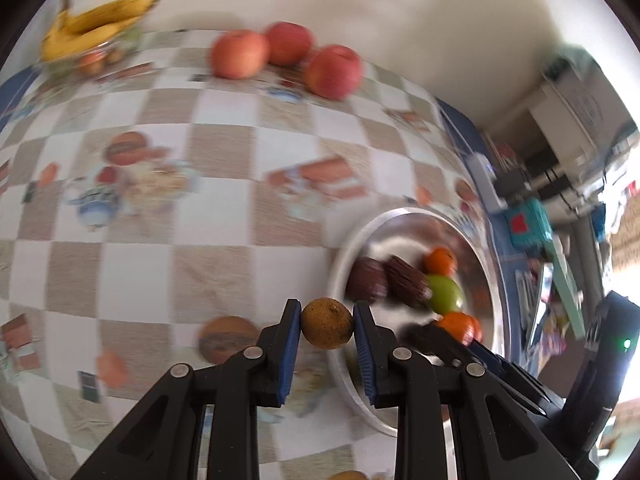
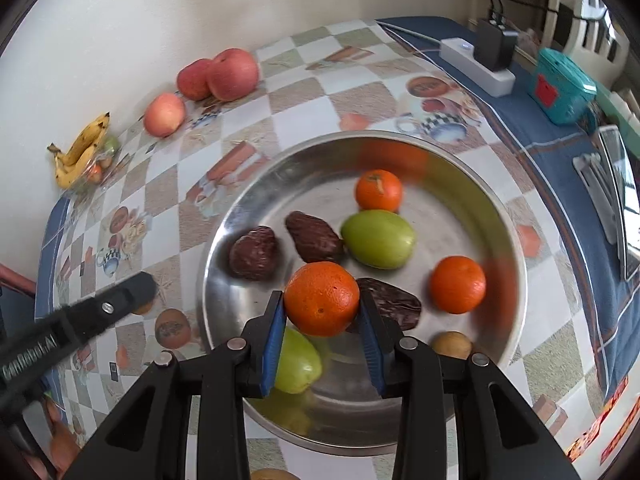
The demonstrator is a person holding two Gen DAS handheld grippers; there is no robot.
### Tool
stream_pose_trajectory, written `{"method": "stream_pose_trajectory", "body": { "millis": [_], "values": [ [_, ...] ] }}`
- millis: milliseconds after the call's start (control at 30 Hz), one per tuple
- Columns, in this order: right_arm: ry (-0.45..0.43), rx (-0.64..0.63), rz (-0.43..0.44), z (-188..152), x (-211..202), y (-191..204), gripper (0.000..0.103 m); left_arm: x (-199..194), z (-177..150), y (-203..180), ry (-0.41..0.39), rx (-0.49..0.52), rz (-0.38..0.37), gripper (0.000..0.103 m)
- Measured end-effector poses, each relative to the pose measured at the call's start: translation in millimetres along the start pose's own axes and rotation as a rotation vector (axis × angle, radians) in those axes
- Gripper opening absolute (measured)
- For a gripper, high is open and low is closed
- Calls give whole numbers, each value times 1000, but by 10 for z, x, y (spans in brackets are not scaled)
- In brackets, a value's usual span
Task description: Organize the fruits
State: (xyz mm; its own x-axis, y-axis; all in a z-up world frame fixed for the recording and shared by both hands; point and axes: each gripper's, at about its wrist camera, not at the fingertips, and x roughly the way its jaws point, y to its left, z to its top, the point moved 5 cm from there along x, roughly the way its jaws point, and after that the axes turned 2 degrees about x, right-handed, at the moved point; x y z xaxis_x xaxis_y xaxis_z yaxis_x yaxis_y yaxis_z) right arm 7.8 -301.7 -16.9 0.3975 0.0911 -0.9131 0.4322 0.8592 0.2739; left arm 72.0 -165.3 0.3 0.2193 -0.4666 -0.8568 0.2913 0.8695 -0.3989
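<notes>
My left gripper (image 1: 327, 330) is shut on a small brown round fruit (image 1: 327, 323), held above the checkered tablecloth just left of the steel bowl (image 1: 360, 236). My right gripper (image 2: 322, 312) is shut on an orange (image 2: 322, 298) over the steel bowl (image 2: 256, 184). In the bowl lie two more oranges (image 2: 378, 189), two green fruits (image 2: 378, 239), three dark brown fruits (image 2: 254, 253) and a small brown fruit (image 2: 452, 345). The left gripper's finger (image 2: 120, 304) shows at the bowl's left.
Three red apples (image 2: 232, 74) sit by the back wall, and bananas (image 2: 82, 150) rest on a small dish of fruit at the far left. A white power strip (image 2: 476, 66) with a black plug and a teal box (image 2: 560, 86) lie on the blue cloth to the right.
</notes>
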Motion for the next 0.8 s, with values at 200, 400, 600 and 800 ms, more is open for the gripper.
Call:
{"method": "stream_pose_trajectory", "body": {
  "millis": [200, 400, 600, 800],
  "values": [
    [-1, -5, 18, 12, -3, -13, 38, 144, -57, -224, 19, 24, -13, 32],
    [6, -16, 29, 1, 6, -2, 40, 156, -93, -200, 12, -9, -16, 46],
    [-5, -45, 6, -22, -9, 35, 57, 93, -146, 45, -10, -62, 64, 71],
    [-38, -163, -106, -122, 12, 133, 81, -3, -214, 429, -59, -82, 259, 103]
  ]
}}
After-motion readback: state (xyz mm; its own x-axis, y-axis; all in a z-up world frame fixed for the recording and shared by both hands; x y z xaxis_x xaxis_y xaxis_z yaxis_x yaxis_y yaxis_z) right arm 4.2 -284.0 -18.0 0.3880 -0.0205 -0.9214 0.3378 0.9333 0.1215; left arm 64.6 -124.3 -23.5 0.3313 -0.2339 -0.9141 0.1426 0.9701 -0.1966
